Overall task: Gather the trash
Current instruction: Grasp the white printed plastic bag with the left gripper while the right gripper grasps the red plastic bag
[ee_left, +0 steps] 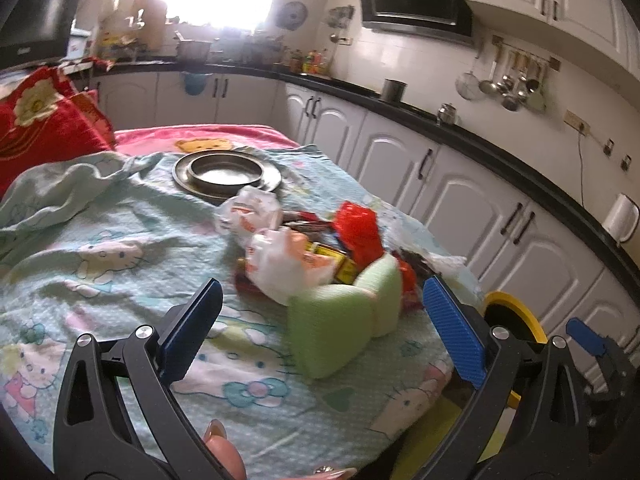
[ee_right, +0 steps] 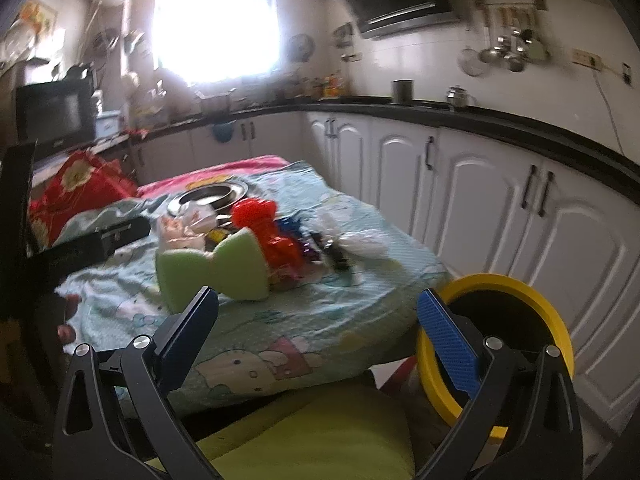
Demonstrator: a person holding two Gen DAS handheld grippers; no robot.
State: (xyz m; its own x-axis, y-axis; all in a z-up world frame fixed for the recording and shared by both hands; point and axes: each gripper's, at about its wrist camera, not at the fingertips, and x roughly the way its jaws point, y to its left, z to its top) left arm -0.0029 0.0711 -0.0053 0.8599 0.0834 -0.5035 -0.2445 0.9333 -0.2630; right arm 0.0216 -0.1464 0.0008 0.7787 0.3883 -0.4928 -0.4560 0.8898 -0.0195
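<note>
A heap of trash lies on the cartoon-print cloth: a white plastic bag, crumpled white wrappers, a red wrapper and a yellow packet. A green bow-shaped sponge stands in front of the heap. My left gripper is open just short of the sponge, holding nothing. My right gripper is open near the table's edge, with the sponge and red wrapper ahead. A yellow-rimmed bin stands beside the table at the right.
A steel plate with a ring sits behind the heap. Red cushions lie at the far left. White cabinets under a black counter run along the right. A lime-green cushion lies below the table edge.
</note>
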